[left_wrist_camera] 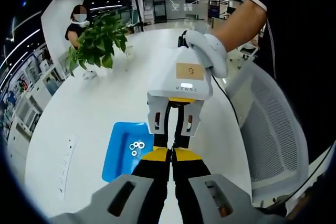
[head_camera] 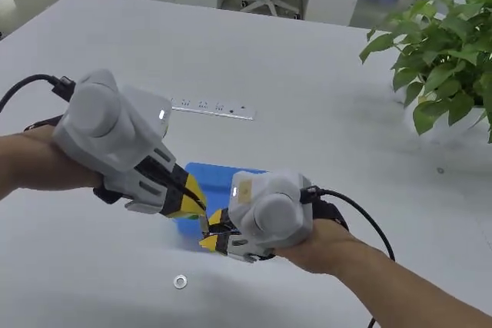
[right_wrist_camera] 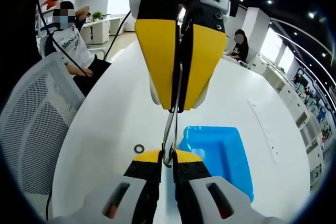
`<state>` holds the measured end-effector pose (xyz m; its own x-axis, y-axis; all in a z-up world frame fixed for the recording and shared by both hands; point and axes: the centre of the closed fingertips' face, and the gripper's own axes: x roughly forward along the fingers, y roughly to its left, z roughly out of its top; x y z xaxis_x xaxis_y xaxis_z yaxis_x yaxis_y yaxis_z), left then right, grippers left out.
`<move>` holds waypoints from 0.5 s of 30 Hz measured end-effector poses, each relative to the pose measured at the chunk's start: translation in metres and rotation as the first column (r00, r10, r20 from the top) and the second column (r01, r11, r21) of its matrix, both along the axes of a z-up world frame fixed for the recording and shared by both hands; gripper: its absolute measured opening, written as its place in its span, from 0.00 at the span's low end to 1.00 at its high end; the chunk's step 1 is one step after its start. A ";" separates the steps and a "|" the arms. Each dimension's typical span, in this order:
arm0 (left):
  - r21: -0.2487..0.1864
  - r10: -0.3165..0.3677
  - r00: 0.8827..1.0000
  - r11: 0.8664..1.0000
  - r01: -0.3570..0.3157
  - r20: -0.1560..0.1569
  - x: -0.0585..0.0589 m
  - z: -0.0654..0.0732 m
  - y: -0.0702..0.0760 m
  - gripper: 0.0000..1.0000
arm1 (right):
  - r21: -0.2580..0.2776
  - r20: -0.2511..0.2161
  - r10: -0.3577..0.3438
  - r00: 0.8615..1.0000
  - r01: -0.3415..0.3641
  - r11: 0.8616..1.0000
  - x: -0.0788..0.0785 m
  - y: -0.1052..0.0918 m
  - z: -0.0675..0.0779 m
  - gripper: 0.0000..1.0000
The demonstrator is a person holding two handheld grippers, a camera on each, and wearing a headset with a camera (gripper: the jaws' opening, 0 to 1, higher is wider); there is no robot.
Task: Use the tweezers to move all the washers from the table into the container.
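While I lean over the white table (head_camera: pixel 323 74), it spreads wide and pale through an open office, with 1 leafy plant (head_camera: pixel 446 51) at its far right side, 1 power strip (head_camera: pixel 211 107) lying flat beyond my hands, and 1 grey mesh chair (right_wrist_camera: pixel 31 114) at its edge in the right gripper view. Counting now: 1 blue container (head_camera: pixel 201 176) sits on the table just behind my 2 grippers, and in the left gripper view I make out what looks like 4 washers (left_wrist_camera: pixel 136 147) bunched together inside it, though they are small. 1 washer (head_camera: pixel 180 281) lies on the bare table, just in front of the grippers and apart from the container. 1 pair of tweezers (right_wrist_camera: pixel 173 108) bridges my tools: the left gripper (head_camera: pixel 196 201) has its yellow jaws pinched tight on the upper part, and the right gripper (head_camera: pixel 209 237) is closed to a thin slit around the lower end.
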<state>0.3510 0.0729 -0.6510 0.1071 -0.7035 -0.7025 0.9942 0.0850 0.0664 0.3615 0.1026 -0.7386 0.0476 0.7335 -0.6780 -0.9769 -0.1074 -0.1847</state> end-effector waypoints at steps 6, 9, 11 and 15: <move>0.001 -0.011 1.000 1.000 0.011 0.014 0.005 0.007 -0.005 0.05 | 0.003 0.015 -0.010 1.000 0.010 1.000 0.007 -0.004 0.007 0.09; -0.001 -0.015 1.000 1.000 0.015 0.021 0.008 0.010 -0.007 0.05 | 0.002 0.022 -0.015 1.000 0.015 1.000 0.011 -0.007 0.010 0.09; -0.002 -0.017 1.000 1.000 0.017 0.026 0.011 0.011 -0.008 0.05 | 0.002 0.024 -0.019 1.000 0.019 1.000 0.014 -0.008 0.011 0.09; -0.003 -0.021 0.999 1.000 0.021 0.034 0.018 0.011 -0.010 0.05 | 0.001 0.031 -0.024 0.999 0.024 1.000 0.020 -0.011 0.013 0.09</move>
